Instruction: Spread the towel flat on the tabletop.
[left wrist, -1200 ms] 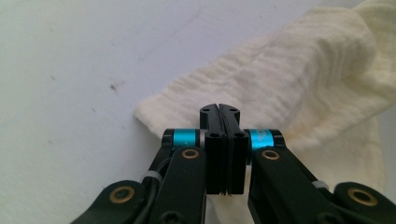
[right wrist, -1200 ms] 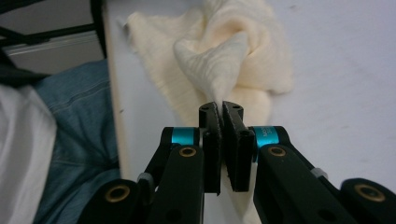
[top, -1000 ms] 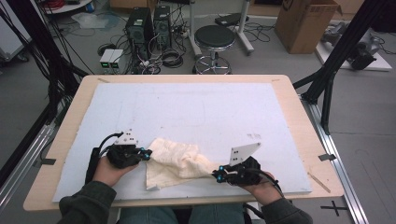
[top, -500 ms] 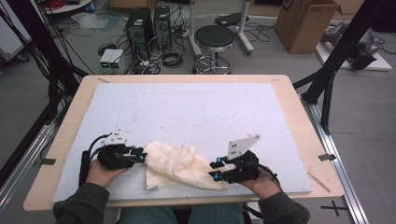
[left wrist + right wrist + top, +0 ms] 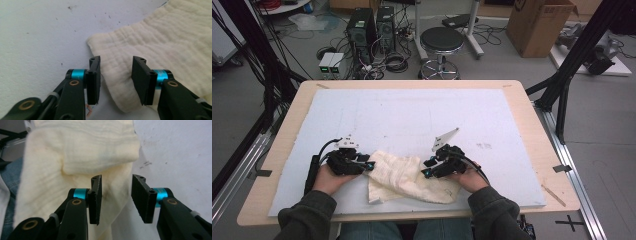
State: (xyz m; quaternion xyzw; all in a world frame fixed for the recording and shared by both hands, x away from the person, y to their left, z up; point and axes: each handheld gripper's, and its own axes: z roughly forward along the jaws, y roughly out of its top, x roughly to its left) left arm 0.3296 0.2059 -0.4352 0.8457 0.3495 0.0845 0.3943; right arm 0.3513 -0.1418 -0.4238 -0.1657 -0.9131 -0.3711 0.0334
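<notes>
At the bench's near edge a cream cloth [image 5: 404, 176] lies rumpled between the left claw [image 5: 370, 166] and right claw [image 5: 426, 169], whose own views reveal jaws just opened, spread over cloth edges, with a stool [image 5: 441, 40] beyond.

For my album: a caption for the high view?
Both hand-held grippers, left gripper and right gripper, jaws just opened, flank a rumpled cream cloth on the white-topped table.

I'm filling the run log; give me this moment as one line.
left gripper: jaws just opened, cloth edge between, unpressed | right gripper: jaws just opened, over cloth | cloth: crumpled flat on white mat
</notes>
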